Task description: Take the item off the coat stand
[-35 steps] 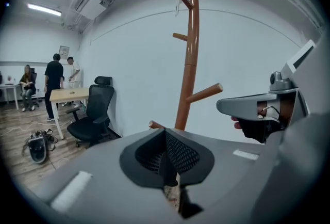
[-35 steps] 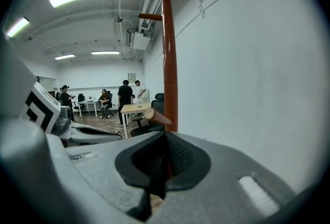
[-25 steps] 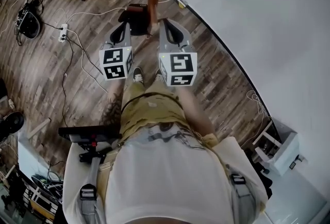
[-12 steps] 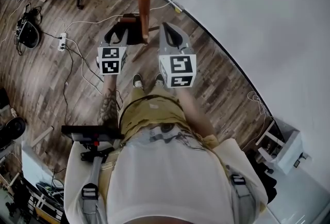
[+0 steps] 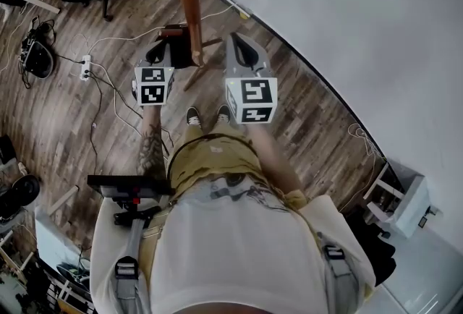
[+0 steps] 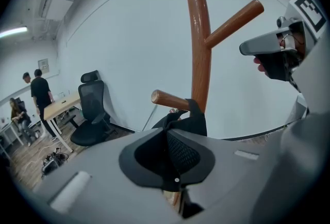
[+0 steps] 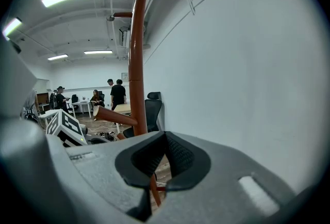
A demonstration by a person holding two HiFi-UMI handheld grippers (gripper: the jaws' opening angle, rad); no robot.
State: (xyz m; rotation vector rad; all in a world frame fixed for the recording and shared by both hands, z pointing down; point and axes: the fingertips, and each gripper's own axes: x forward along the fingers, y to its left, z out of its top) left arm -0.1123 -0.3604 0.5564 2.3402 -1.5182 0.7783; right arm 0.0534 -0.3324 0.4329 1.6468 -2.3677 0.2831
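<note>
A brown wooden coat stand rises between my two grippers. A black fabric item hangs on a low peg beside the pole. My left gripper is at that item, its jaws closing, with the black fabric caught at their tips. From above, the left gripper reaches the dark item left of the pole. My right gripper hangs right of the pole, apart from it. Its jaws are shut with nothing between them.
A curved white wall runs close on the right. Cables and a power strip lie on the wood floor at left. A black office chair and a desk stand behind, with people further back.
Both grippers have shifted a little to the left and forward along the pole. The left gripper's tip now covers most of the black item, which showed free between the grippers before.
</note>
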